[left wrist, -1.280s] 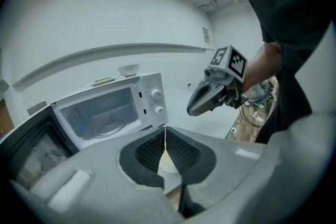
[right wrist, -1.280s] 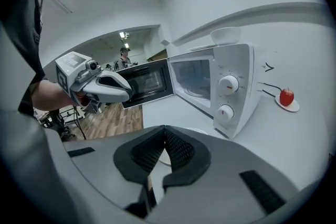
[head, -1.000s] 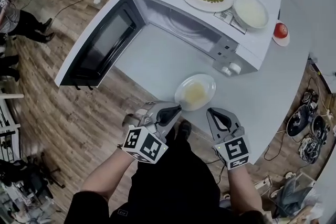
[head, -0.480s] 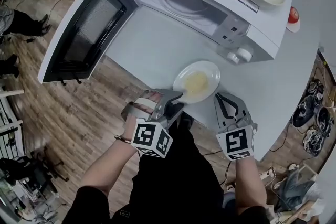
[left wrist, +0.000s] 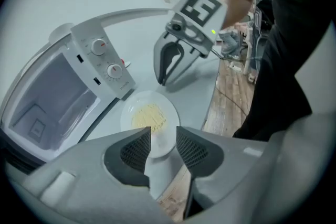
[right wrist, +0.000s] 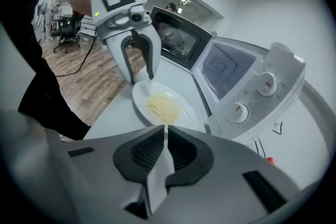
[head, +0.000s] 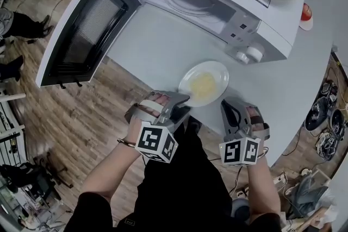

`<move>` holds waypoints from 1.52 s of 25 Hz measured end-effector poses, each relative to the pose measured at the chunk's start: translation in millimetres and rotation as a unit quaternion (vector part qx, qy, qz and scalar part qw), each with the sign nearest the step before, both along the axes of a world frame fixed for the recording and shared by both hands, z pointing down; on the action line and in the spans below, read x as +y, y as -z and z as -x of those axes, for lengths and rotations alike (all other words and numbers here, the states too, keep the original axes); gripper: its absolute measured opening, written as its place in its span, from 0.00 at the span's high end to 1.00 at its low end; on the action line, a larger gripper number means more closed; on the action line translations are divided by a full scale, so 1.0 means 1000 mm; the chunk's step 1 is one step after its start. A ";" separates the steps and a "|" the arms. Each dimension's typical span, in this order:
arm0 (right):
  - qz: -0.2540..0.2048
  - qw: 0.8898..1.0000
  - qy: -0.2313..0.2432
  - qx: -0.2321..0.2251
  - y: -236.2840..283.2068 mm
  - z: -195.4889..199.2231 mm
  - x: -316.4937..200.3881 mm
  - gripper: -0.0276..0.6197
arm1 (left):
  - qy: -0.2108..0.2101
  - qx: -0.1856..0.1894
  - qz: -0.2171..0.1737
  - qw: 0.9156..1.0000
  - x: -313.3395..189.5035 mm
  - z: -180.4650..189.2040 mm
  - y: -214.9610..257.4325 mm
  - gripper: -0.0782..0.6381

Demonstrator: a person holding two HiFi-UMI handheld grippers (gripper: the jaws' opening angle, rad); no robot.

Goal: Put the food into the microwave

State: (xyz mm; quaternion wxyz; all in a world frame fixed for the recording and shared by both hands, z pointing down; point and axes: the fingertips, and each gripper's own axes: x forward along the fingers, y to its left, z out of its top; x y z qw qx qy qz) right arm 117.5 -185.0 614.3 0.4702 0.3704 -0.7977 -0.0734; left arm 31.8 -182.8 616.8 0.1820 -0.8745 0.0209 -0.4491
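Desk (head: 288, 89): smooth pale grey, curved edge.
Microwave (head: 255, 24): white box, dark-glass door (head: 81, 35) swung open.
Plate (head: 219, 69): round, glossy white, pale noodles (head: 202, 85); on the desk before the microwave.
Left gripper (left wrist: 164, 132): ribbed fingers (left wrist: 137, 149) just opened, plate's rim in their gap, unpressed.
Right gripper (right wrist: 166, 131): fingers clenched, empty, beside the plate.

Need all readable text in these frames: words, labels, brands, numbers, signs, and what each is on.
No text can be read in any view.
Sticker on top of the microwave: print too small to read.
Control panel: marks beside the knobs too blurred to read.
Left marker cube and right marker cube: square black-and-white codes, no letters or numbers.
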 end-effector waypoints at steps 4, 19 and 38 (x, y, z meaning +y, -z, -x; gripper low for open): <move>-0.020 0.997 0.048 0.050 -0.010 0.015 0.007 0.88 | 0.026 0.008 0.023 0.999 -0.018 0.005 0.006 0.70; -0.124 0.959 0.138 0.215 -0.026 0.046 0.008 0.77 | 0.087 -0.048 0.135 0.986 -0.085 -0.013 -0.009 0.70; -0.133 0.953 0.129 0.240 -0.033 0.055 0.003 0.87 | 0.049 -0.139 0.247 0.958 -0.097 -0.041 -0.031 0.70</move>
